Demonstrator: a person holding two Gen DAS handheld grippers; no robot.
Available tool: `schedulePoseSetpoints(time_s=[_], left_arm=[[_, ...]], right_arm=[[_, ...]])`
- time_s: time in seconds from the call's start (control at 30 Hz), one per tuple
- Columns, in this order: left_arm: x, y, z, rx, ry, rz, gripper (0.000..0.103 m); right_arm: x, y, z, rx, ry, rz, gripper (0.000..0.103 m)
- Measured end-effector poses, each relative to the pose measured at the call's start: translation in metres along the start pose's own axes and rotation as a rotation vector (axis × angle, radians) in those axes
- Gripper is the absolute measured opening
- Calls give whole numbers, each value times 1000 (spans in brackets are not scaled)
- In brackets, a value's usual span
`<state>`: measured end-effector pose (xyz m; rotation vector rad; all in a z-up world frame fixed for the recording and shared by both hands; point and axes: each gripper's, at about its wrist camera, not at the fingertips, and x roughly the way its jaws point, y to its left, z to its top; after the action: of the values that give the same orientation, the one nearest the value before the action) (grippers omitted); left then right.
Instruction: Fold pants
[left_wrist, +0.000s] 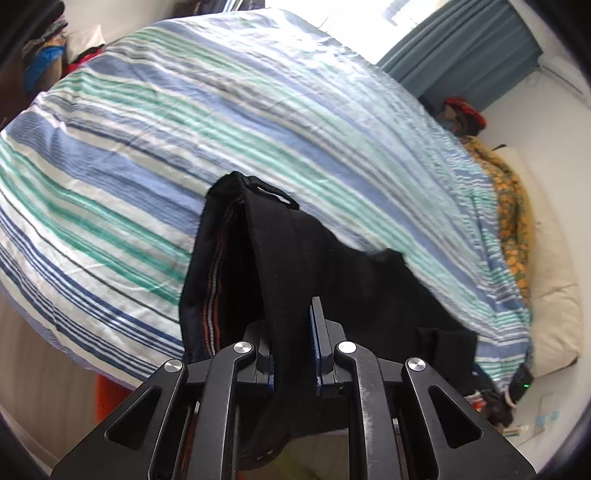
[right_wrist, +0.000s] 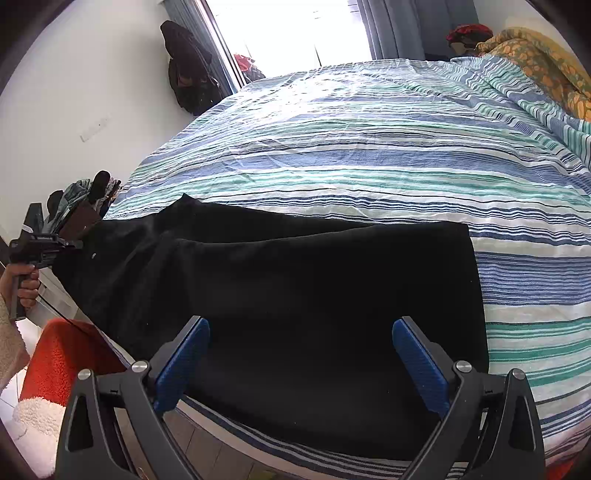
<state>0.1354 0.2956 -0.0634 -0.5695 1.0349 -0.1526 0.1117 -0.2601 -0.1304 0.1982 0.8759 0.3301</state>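
- Pants (right_wrist: 295, 295), black, are spread across the near edge of the striped bed (right_wrist: 369, 147), waist end over at 9 o'clock.
- Left hand-held gripper (left_wrist: 295, 332) is clamped tight on the waistband, lifting it off the bed.
- Right hand-held gripper (right_wrist: 301, 354) hangs wide open over the leg end, gripping nothing.
- Orange rug (right_wrist: 62, 354) sits at 8 o'clock.

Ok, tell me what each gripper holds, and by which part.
The left gripper is shut on the black pants at the waistband end. The right gripper is open above them, holding nothing.
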Motion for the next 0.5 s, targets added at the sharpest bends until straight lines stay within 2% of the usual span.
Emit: schedulePoseSetpoints(time_s=[0.1, 0.23, 0.37, 0.4, 0.5], left_arm=[[-14, -52, -1, 42, -11, -121, 11], [5, -140, -13, 170, 2, -160, 12], [56, -220, -40, 264, 18, -165, 19], [73, -236, -49, 271, 49, -179, 27], [107, -275, -73, 267, 202, -349, 27]], right_arm=[[0, 0, 3, 7, -8, 8, 100], [3, 0, 5, 13, -6, 9, 100], [3, -2, 3, 19, 0, 1, 100], [2, -2, 3, 18, -2, -4, 100], [-3, -6, 2, 18, -16, -20, 100]])
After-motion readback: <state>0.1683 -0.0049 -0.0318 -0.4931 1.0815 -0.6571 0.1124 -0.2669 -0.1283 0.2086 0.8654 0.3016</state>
